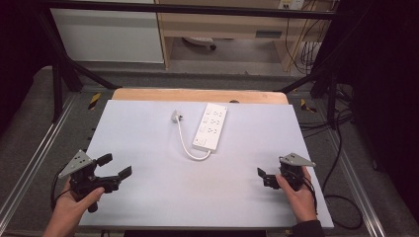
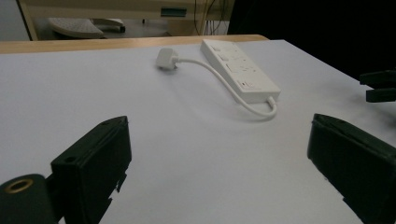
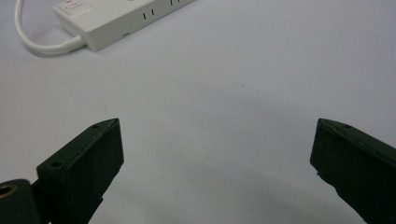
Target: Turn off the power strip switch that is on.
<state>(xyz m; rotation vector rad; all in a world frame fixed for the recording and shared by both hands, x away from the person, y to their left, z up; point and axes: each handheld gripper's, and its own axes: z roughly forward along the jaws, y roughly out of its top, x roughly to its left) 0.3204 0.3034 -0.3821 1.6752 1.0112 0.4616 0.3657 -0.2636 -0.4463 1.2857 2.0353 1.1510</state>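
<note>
A white power strip lies at the far middle of the white table top. Its short cable loops to a white plug lying to its left. My left gripper rests near the front left edge, held by a hand, open and holding nothing. My right gripper sits at the front right, also open and holding nothing. In the left gripper view the power strip and plug lie far ahead of the wide-apart jaws. In the right gripper view the strip's end is at the top left.
A wooden board edge runs along the table's far side. Black frame legs stand at the far corners, and cables trail on the floor to the right. The other gripper's jaw tips appear at the right of the left gripper view.
</note>
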